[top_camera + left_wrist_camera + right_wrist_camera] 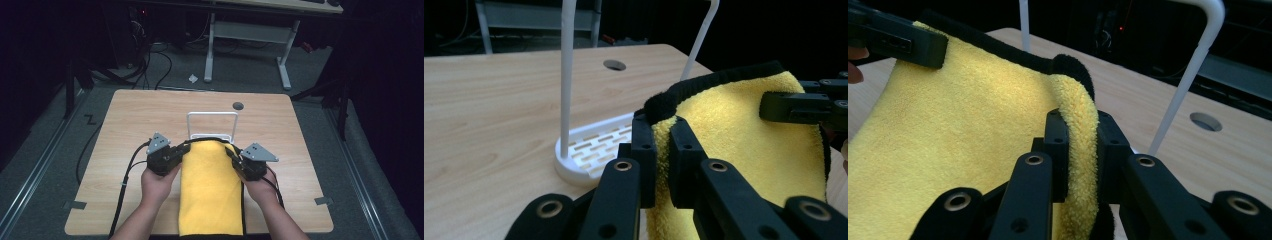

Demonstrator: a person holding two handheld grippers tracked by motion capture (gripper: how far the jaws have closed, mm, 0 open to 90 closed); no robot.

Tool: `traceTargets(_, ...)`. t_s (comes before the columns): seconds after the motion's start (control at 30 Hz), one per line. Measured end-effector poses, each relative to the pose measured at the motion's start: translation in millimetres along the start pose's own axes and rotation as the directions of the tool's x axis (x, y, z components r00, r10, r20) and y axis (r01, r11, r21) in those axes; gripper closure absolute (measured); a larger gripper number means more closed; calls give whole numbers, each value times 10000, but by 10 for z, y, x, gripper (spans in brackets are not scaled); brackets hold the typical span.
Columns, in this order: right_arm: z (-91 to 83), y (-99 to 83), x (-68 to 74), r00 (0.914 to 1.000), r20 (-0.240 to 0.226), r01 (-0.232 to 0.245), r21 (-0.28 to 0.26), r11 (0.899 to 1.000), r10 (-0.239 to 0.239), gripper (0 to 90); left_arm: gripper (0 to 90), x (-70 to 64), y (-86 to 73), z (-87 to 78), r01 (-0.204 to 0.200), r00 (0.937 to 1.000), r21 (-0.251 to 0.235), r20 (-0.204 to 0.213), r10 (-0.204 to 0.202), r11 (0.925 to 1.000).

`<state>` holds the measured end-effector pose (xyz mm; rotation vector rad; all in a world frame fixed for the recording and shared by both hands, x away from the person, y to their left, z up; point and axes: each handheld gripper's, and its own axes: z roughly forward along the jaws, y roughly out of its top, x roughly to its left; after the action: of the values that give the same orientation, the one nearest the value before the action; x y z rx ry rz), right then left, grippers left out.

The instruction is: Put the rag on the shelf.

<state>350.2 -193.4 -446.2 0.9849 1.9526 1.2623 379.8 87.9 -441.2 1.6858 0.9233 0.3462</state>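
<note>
Towel first: a fuzzy yellow microfibre towel with a black stitched hem (211, 187) runs down the middle of the pale wood-grain table (125, 125), its near end hanging past the near edge and its far end lifted off the top. The left gripper (176, 156) has the far-left corner and the right gripper (235, 156) has the far-right one, both made of blocky black plastic with brass-looking rivets and grey three-cornered plates on top.

The left gripper view shows its jaws pinched on the plush edge just under the black hem (704, 86), with only the cloth's thickness between them. Same deal in the right gripper view: jaws clamped on a fold of the towel (973, 130), the pile looking really soft and nubby up close.

Just beyond the towel's far edge stands a white rack of thin wire bent into a tall hoop (212, 125). From above it's just an outline, but the left gripper view shows its slotted white plastic base (596, 147) sitting flat on the table. A round grommet hole (238, 105) sits farther back in the tabletop.
</note>
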Motion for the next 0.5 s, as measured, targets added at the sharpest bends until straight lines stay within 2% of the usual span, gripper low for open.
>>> traceTargets(0.3, -25, 262, -48, 9998, 151, 107, -556, 9984, -99, 801, 838, 14, 259, -37, -254, 9996, -518, -97, 249, 9983)
traceTargets(0.5, -6, 393, -72, 9996, 230, 156, -898, 9958, -135, 801, 838, 28, 385, -71, -511, 9986, -965, -143, 500, 9940)
